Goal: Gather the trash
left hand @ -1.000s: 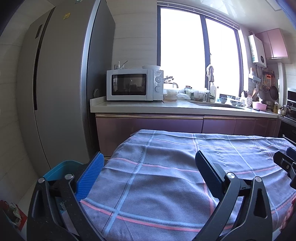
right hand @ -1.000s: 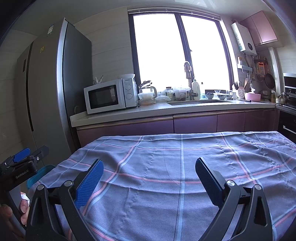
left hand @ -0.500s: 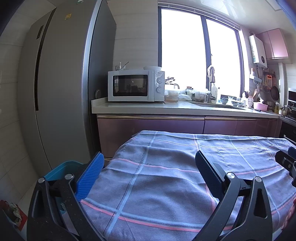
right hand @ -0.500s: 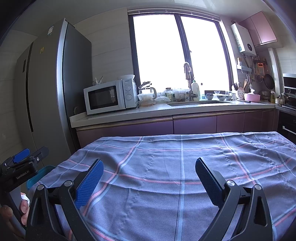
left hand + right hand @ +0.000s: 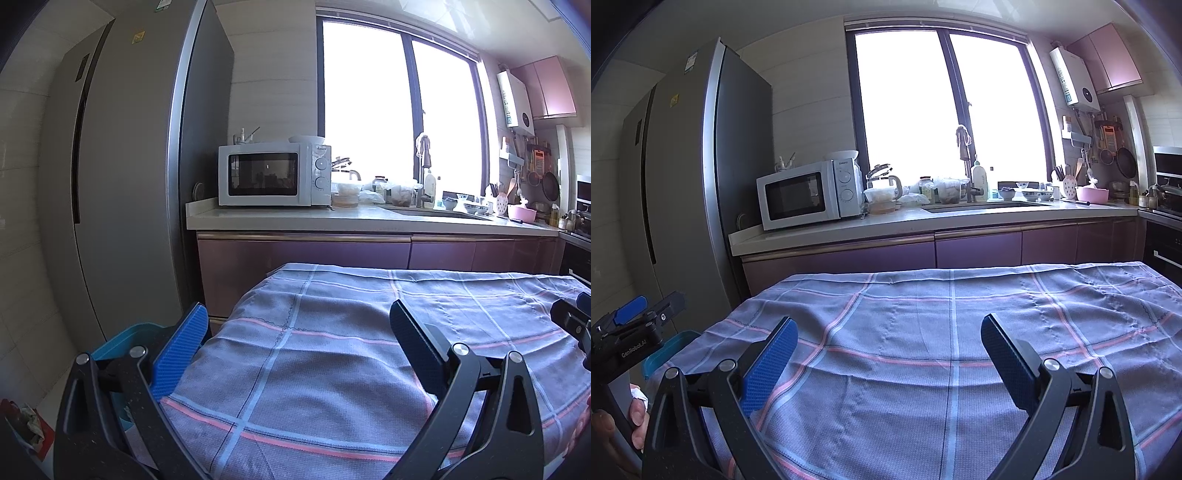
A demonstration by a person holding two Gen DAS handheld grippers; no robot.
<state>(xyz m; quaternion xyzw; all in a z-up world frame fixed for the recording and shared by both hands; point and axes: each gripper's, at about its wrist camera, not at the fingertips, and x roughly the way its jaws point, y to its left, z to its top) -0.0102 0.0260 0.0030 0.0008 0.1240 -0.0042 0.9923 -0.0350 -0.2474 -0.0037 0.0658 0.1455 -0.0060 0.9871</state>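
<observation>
Two claws, both spread wide and both empty, and that was the whole story as I watched. The left gripper (image 5: 295,314) hung over the near left corner of the checked tablecloth (image 5: 332,387), jaws apart with nothing between the blue pads. The right gripper (image 5: 888,325) sat over the middle of the same cloth, its jaws just as far apart.

Almost nothing had changed over the last second. In the left wrist view the microwave (image 5: 273,175) had slipped a touch lower and to the right, so I read that as the left claw drifting slightly. The right wrist view had barely budged. No grab, no closing, no drop.

The cloth showed bare in both views, with no trash on it that I could find. The only candidate I spotted was a crumpled scrap (image 5: 27,424) low at the left wrist view's corner, apparently down on the floor by something red and well apart from either claw. I could not tell what it was. A teal bin (image 5: 122,336) stood just beside the table's left edge, in front of the fridge (image 5: 129,184), mostly hidden behind the left claw's finger. The person's hand (image 5: 617,424) gripped the left handle, with a small white bit beside the fingers.

My judgement: either the collecting had not started or the table was already done. Next I would have to look lower.
</observation>
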